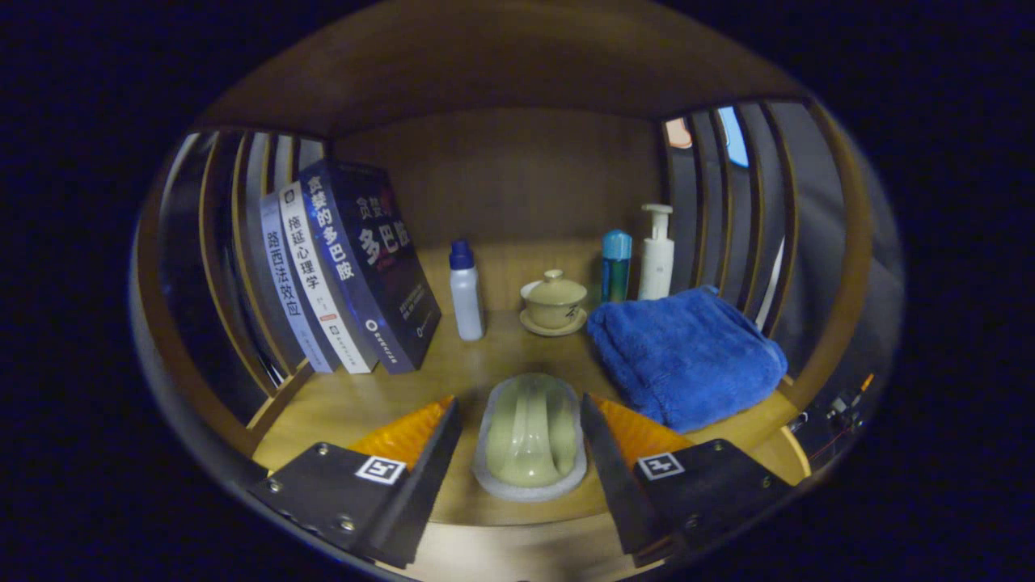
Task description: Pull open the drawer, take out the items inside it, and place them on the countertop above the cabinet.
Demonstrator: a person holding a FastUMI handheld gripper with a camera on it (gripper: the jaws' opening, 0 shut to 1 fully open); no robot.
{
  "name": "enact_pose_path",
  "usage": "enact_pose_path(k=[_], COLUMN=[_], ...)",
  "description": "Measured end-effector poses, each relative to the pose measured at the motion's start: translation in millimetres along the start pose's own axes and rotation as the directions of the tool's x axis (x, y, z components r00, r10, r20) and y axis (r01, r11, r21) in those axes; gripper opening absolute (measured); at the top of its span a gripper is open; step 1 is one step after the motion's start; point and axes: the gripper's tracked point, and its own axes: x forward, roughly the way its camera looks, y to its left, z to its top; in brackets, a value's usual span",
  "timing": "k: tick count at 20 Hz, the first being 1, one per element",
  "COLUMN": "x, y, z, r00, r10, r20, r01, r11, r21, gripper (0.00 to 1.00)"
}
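A pale green ribbed item on a white base (530,440) lies on the wooden countertop (380,396), between the two fingers of my gripper (518,400). The fingers stand on either side of it, and a narrow strip of wood shows between each finger and the item's edges, so neither finger seems to press on it. The gripper is open and points into the shelf space above the cabinet.
Three books (348,275) lean at the left. Beyond the fingers stand a white bottle with a blue cap (466,295), a lidded tea cup on a saucer (554,303), a blue bottle (615,265) and a white pump bottle (656,255). A folded blue towel (683,356) lies right. Slatted walls close both sides.
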Motion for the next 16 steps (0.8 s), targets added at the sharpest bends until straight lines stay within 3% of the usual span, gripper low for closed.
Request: enact_pose_path(k=[5, 12, 16], x=[-52.7, -137.1, -183.9], y=[2.9, -8.5, -30.5], z=[12.4, 16.9, 8.7], r00=[0.998, 0.988, 0.984], r10=[0.043, 0.114, 0.108], r20=[0.051, 0.107, 0.142], r01=[-0.044, -0.118, -0.113], r11=[0.999, 0.993, 0.993], r21=[0.019, 0.027, 0.028], gripper=[0.98, 0.98, 0.98])
